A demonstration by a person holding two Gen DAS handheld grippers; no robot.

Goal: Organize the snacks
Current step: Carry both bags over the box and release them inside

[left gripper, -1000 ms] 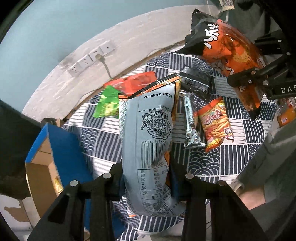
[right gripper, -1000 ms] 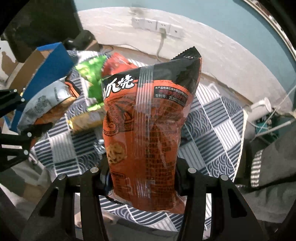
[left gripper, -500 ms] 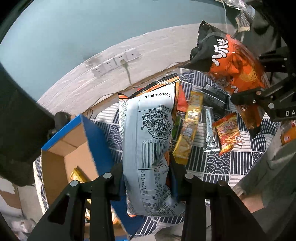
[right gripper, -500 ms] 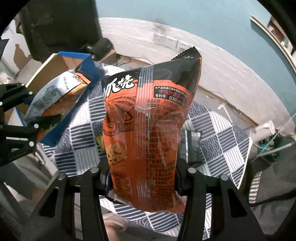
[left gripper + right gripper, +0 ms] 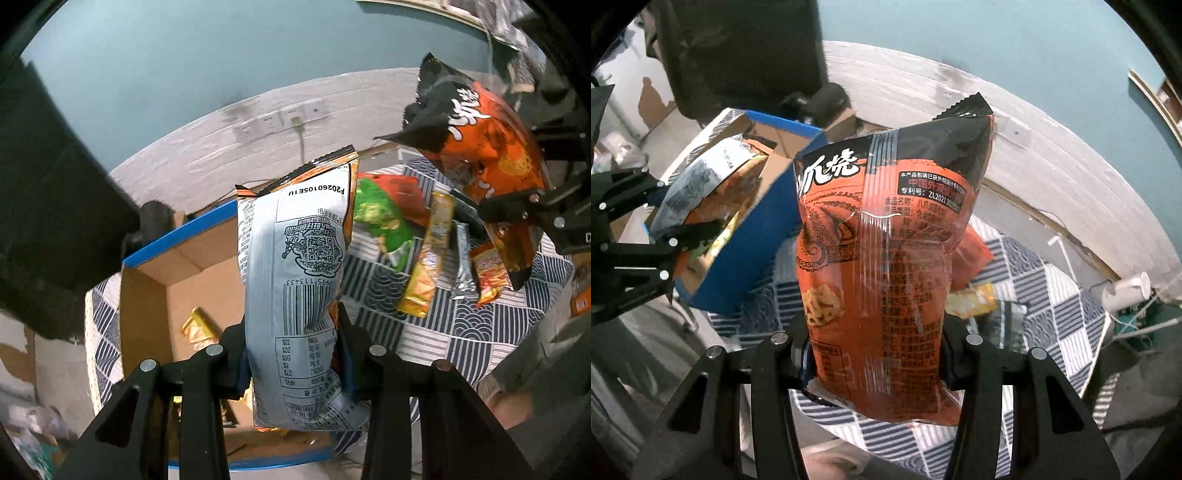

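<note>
My left gripper (image 5: 291,354) is shut on a silver-backed snack bag (image 5: 295,280) and holds it upright over the open cardboard box with blue edges (image 5: 184,236). A gold packet (image 5: 197,326) lies inside the box. My right gripper (image 5: 877,350) is shut on an orange and black snack bag (image 5: 886,236), held above the patterned tablecloth. That bag also shows in the left wrist view (image 5: 480,147), to the right. The left gripper and its bag show in the right wrist view (image 5: 701,192), over the box (image 5: 738,266).
Several snacks lie on the blue and white tablecloth (image 5: 480,325): a green bag (image 5: 380,218), a red bag (image 5: 406,192), a long yellow pack (image 5: 424,258), a silver bar (image 5: 461,262), a small orange pack (image 5: 489,273). A wall with sockets (image 5: 280,122) stands behind.
Both grippers have swung left with their bags. The left bag has gone from over the tablecloth to over the open box. The box has come closer in the right wrist view.
</note>
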